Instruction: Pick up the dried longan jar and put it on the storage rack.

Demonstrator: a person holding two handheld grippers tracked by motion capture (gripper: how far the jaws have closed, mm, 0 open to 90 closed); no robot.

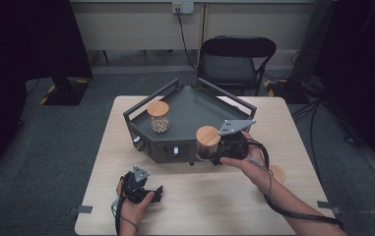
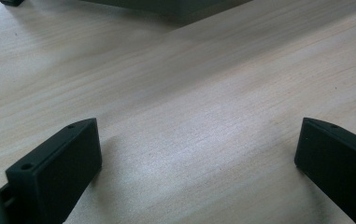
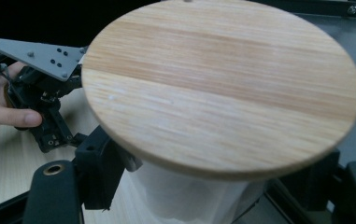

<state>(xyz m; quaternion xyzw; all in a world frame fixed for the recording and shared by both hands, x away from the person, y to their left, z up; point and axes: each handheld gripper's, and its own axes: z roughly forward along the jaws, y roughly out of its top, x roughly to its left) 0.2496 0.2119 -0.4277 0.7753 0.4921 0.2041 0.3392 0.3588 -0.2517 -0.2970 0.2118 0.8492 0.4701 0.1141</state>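
Gripping lidded jar (image 1: 207,142), right claw (image 1: 214,156); left claw (image 1: 148,192) released on wooden table (image 1: 214,206); grey carpet.

no readable text, label, brand, number or sign anywhere: none on the two wood-lidded jars, none on the dark tray, none on the bench, none on either gripper.
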